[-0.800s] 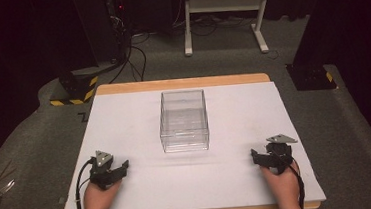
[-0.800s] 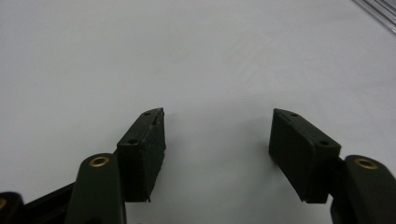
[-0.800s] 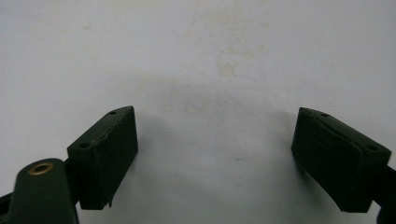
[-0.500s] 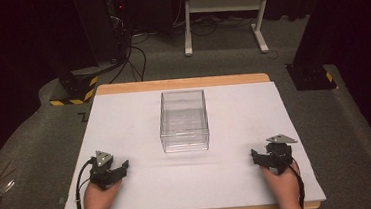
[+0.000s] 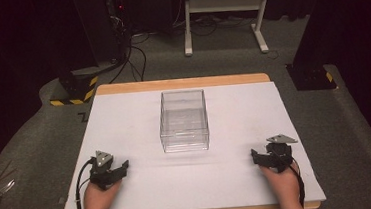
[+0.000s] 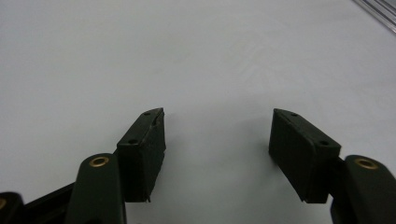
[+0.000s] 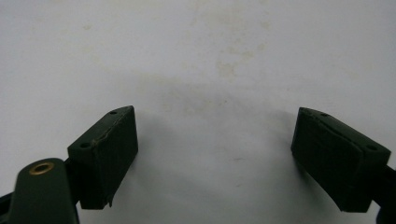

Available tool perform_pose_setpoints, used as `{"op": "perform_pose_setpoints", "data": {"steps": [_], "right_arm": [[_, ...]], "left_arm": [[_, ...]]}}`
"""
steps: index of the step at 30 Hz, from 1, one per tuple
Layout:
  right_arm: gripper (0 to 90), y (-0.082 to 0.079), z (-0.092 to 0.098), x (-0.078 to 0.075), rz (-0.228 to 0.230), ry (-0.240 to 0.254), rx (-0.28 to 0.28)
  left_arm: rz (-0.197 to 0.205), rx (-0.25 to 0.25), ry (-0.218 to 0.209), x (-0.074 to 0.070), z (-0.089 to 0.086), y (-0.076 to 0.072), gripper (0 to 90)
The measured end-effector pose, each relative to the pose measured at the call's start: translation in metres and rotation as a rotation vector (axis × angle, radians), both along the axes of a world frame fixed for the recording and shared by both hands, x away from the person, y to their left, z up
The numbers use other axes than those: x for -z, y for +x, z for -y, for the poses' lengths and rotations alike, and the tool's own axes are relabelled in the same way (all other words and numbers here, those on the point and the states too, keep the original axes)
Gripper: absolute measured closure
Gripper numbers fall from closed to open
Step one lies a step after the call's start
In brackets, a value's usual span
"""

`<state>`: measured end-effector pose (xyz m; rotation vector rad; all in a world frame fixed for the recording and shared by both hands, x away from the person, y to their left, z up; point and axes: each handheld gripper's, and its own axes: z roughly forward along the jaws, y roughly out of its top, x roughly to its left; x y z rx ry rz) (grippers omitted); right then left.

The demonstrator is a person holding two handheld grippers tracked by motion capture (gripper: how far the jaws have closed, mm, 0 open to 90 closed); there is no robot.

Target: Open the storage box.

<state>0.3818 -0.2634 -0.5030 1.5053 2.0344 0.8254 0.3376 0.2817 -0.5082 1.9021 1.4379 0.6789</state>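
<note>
**A:** Anything moved since the earlier frame? Looks like nothing to me. Both hands and the box sit exactly where they were.

**B:** Same here. Biggest thing first: the tabletop (image 5: pixel 125 134) has a white sheet over it, with a wooden edge showing at the far side. The clear plastic box (image 5: pixel 183 119) stands upright around the middle, a bit toward the far side, open top, looks empty.

**A:** And the tongs?

**B:** Left tongs (image 5: pixel 120 168) rest near the front left corner, right tongs (image 5: pixel 256 157) near the front right, both well apart from the box. In the gripper views the jaws of each stand wide with just bare sheet between them, holding nothing.
</note>
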Motion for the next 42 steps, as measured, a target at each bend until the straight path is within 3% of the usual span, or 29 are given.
{"op": "perform_pose_setpoints", "data": {"steps": [5,6,11,20,26,42], "right_arm": [[15.7,0.000,0.000,0.000,0.002,-0.001,-0.002],[22.7,-0.002,0.001,-0.001,0.007,-0.004,-0.009],[27.8,-0.008,0.000,-0.003,0.042,-0.023,-0.028],[35.5,-0.020,-0.007,-0.009,0.082,0.005,-0.089],[40.1,-0.027,-0.024,-0.011,0.089,0.040,-0.155],[43.0,-0.038,-0.068,-0.013,0.091,0.066,-0.280]], "left_arm": [[0.001,0.000,-0.002,0.000,0.000,0.000,36.3],[0.001,0.000,-0.002,0.000,0.000,0.000,36.3],[0.001,-0.001,-0.004,0.000,0.000,0.000,36.3],[0.001,-0.001,-0.004,0.000,0.000,0.000,36.3],[0.002,-0.002,-0.004,0.000,0.000,0.000,36.3],[0.009,0.011,0.001,0.000,0.002,-0.001,39.9]]}}
